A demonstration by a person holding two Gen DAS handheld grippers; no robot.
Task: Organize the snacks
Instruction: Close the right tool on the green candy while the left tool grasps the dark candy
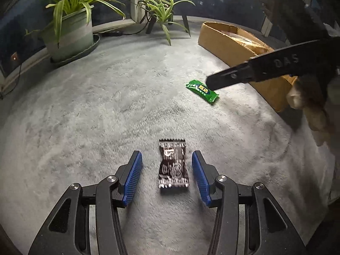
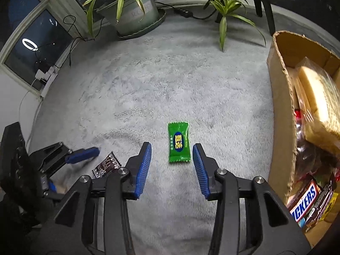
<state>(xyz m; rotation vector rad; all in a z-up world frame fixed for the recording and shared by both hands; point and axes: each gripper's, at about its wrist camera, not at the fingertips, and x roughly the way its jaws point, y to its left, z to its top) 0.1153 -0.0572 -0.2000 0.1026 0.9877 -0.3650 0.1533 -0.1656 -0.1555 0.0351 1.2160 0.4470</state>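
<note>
— Along the right edge of the grey carpet [image 2: 148,74], what does the cardboard box [image 2: 278,114] hold?

— It lies open at the top, with a torn rim. From the right wrist view I can see pale wafer packs [image 2: 318,97] in clear wrap toward its far end, dark wrappers below them, and a Snickers bar [image 2: 306,201] among other bars at the near end. How full it is underneath I cannot tell.

— And the loose snacks?

— Two, both flat on the carpet outside the box. The green candy [image 2: 178,142] lies near the box's long side, between the blue pads of the right gripper [image 2: 172,148]. Its jaws stand partly apart — a gap shows on each side of the wrapper, so nothing is gripped. The dark brown candy [image 1: 173,163] lies nearer the middle of the carpet, between the pads of the left gripper [image 1: 166,159], likewise partly open with space on both sides and holding nothing.

— Any room to move?

— The carpet's middle is bare out to the far edge. There a large potted plant [image 1: 70,34] on a saucer stands at the far left corner by the window, and a smaller plant [image 1: 161,10] on dark legs beside it, its leaves drooping toward the box's far end. Cables and a power strip [image 2: 46,76] run along the left edge below the window.

— How close are the two tools?

— Near each other — the left sits just left of the right, apart from it.
</note>
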